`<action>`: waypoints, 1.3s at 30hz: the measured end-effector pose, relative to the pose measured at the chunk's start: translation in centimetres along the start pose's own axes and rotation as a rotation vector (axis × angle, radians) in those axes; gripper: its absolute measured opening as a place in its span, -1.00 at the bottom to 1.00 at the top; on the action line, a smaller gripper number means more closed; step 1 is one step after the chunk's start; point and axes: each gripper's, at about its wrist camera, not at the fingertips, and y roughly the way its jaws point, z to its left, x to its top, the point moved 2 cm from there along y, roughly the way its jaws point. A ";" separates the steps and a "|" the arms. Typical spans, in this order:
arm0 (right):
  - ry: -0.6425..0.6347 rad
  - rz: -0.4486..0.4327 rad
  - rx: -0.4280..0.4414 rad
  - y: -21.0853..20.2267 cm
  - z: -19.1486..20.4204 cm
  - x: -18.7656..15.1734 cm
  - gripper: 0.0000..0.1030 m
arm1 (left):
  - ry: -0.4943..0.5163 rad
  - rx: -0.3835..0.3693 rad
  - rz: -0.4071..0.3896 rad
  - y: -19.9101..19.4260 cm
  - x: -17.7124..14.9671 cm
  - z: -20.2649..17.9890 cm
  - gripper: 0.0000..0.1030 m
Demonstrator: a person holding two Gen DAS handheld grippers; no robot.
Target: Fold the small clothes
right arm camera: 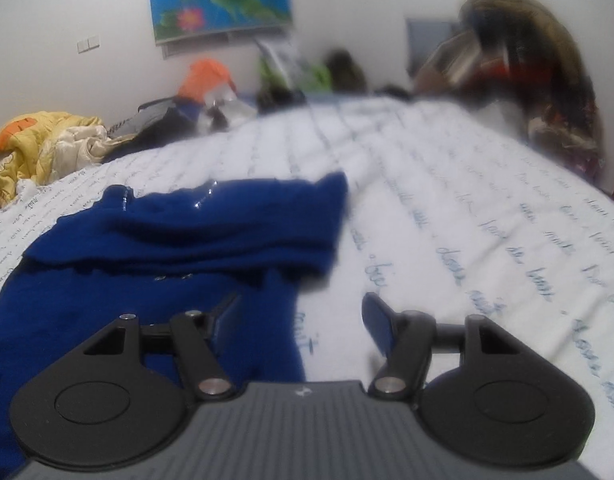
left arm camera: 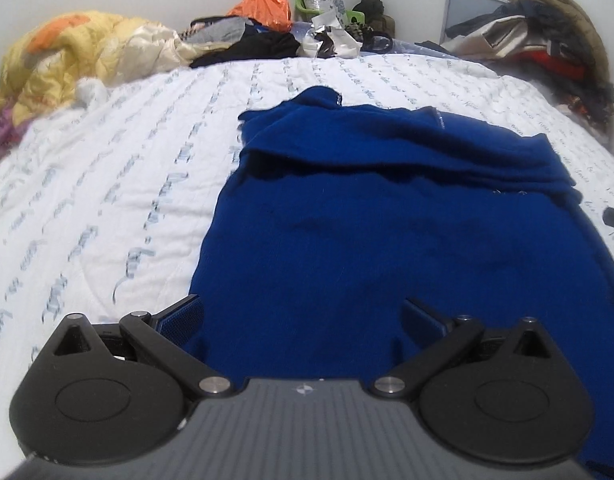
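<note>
Blue garment (left arm camera: pixel 387 216) beneath parted fingers (left arm camera: pixel 183 316)

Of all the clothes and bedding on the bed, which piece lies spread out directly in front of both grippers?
The dark blue fleece garment: it alone lies spread on the white script-printed bedspread; the yellow quilt and black clothes are bunched at the far edge.

the blue garment (left arm camera: pixel 379 220) is showing as soft, matt knit cloth. the bedspread (left arm camera: pixel 107 184) is looking like quilted, slightly puffy white cotton with printed script. the left gripper (left arm camera: pixel 303 316) is showing matt black plastic arms, bright metal pins and a ribbed grey body.
</note>
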 end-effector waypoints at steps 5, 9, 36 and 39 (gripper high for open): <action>0.056 0.077 0.180 -3.5 0.6 -1.9 0.34 | -0.036 -0.070 0.039 -0.9 -1.7 1.6 1.00; -0.010 0.105 0.167 -5.5 2.8 -4.3 0.44 | -0.044 -0.035 0.042 -1.6 -3.2 1.5 1.00; -0.102 0.102 0.105 -5.8 5.3 -6.3 0.58 | -0.046 0.038 0.056 -3.4 -4.7 1.9 1.00; -0.115 0.106 0.112 -5.9 5.4 -6.4 0.58 | -0.046 0.038 0.063 -3.3 -4.9 1.9 1.00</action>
